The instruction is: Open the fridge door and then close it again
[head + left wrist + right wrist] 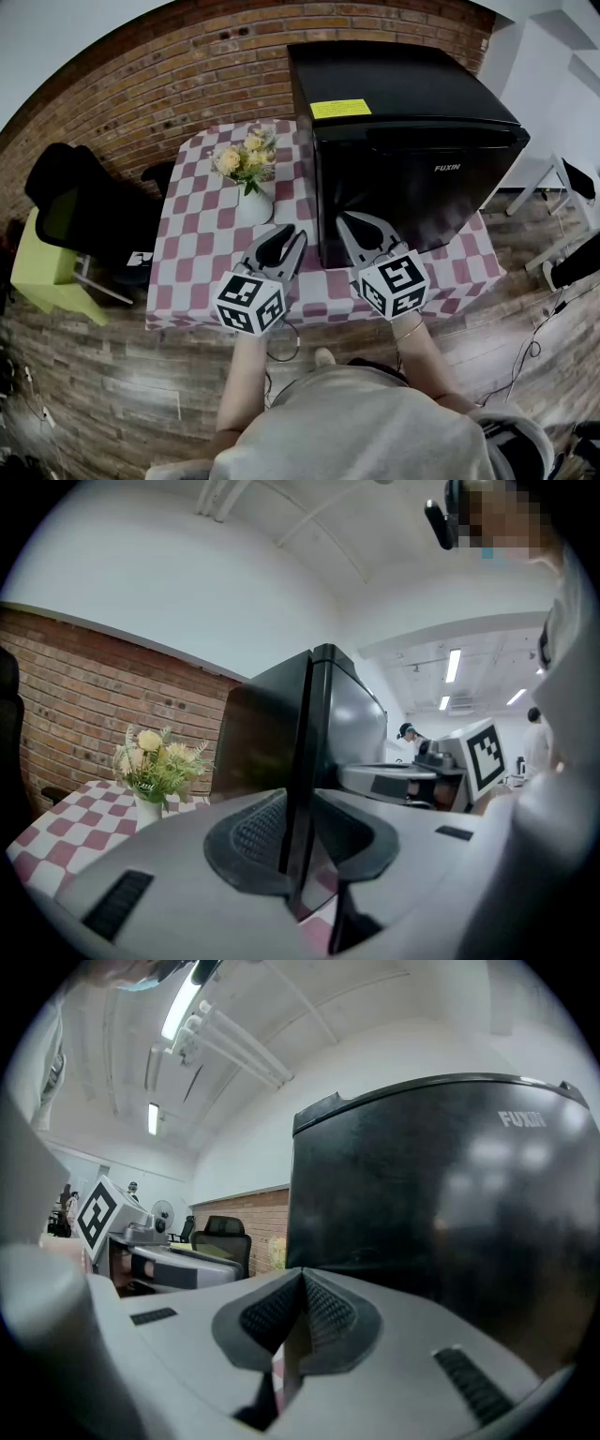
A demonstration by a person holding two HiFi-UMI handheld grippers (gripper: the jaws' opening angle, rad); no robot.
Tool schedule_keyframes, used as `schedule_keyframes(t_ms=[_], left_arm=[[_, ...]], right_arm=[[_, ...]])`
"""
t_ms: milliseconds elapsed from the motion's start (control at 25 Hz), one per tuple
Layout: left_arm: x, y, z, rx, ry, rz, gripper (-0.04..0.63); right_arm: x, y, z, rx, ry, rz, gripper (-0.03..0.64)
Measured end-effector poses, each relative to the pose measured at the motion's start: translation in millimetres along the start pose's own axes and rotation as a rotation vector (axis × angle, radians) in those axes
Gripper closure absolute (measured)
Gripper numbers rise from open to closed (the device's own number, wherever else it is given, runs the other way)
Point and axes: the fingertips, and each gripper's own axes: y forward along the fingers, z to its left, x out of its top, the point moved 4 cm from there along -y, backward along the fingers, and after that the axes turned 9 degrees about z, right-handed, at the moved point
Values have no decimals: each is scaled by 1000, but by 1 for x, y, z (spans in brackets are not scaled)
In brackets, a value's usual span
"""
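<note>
The fridge is a small black one that stands on the checked tabletop, its back near the brick wall and a vase of flowers just beside its left side. Its door faces me and lies flush against the body. I see no gap along the seam in the head view or the left gripper view, so I judge it shut.

My left tool is released: its jaws stand partly apart with nothing pressed between them. It points level at the front left corner of the fridge, and the corner edge lines up in the gap only by line of sight. In the head view the tool is short of the fridge and a little to its left. My right tool is clenched on nothing, pads together, and hangs close in front of the lower left part of the door. I cannot tell whether it touches the panel.

As for progress, a shut door fits either end of the job, and nothing here settles which. Neither tool has hold of the door. If the opening is not yet done, I would need a tool at the recess along the door's top edge, then swing the door out and push it back until it is flush.
</note>
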Motion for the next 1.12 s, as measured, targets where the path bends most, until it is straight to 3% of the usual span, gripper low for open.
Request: schedule_keyframes(t_ms=[600,1120], left_arm=[[-8,-3,-5,-15,-11,16,506],[-18,-38,-65,-111,24,17,508]], right_arm=[[-5,-8,9,15,19,12,617],[-16,-83,42,-72,55,0,617]])
